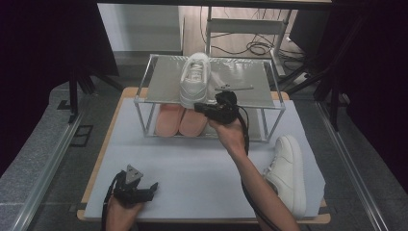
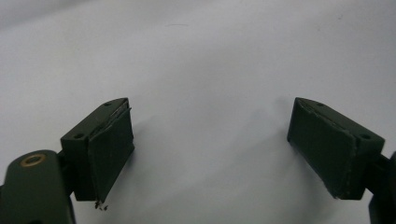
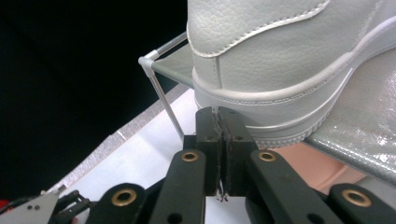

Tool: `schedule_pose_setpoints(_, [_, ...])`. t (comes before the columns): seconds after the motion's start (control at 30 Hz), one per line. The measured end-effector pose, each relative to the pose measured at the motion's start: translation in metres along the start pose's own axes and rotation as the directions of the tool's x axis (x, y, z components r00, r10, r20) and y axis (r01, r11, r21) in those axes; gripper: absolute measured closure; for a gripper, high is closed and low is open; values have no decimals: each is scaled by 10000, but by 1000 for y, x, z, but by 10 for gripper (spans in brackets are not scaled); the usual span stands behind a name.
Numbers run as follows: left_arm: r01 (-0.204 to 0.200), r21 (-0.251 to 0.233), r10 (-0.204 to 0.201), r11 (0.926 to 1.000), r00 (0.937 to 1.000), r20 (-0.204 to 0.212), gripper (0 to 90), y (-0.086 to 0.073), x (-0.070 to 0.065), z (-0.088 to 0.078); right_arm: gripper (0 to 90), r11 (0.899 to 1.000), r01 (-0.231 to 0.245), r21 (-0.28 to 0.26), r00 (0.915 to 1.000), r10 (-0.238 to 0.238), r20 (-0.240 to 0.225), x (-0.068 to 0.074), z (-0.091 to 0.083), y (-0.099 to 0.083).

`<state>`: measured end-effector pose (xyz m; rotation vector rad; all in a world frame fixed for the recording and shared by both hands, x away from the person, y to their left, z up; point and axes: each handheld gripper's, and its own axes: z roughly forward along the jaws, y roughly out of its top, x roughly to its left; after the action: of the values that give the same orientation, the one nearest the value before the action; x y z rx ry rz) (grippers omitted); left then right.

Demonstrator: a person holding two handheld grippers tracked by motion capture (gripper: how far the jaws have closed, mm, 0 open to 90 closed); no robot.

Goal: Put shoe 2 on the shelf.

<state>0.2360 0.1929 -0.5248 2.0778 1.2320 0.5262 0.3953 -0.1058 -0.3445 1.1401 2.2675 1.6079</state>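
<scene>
High view: pink shoes [image 1: 181, 121] half hidden under rack shelf [image 1: 250, 82].

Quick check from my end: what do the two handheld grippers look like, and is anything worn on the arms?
Both are black. The left gripper carries a grey three-cornered plate and flat rectangular pads. The right gripper has brass-ringed pivots and a trailing black cable. Forearms are bare, no sleeves.

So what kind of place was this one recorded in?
Probably a lab or recording workspace, not a home: dark curtains surround a white table, loose cables lie on the floor behind, and a small shoe rack with a white sneaker looks staged.
</scene>
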Motion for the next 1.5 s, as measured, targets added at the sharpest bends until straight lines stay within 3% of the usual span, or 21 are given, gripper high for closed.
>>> schedule_pose_setpoints(0.2, [-10,-5,10,10000,10000,6,142,0,0,0,780,9998,186,30,9997,-187,182,4,-4,-2])
schedule_pose_setpoints(0.53, [-18,-11,18,10000,10000,-7,142,0,0,0,608,9928,1037,595,9941,-1054,258,9,-18,-16])
schedule_pose_setpoints(0.8, [-29,-4,29,10000,10000,-29,142,0,-1,0,449,9686,2196,1166,9745,-2233,197,13,-29,-35])
schedule_pose_setpoints(1.2, [-54,-20,54,10000,10000,-62,142,0,-1,0,322,9493,2623,1734,9637,-2669,37,13,-46,-54])
schedule_pose_setpoints(1.5, [-59,-16,58,10000,10000,-65,142,0,-1,0,258,9479,2501,1975,9644,-2620,364,10,-60,-74])
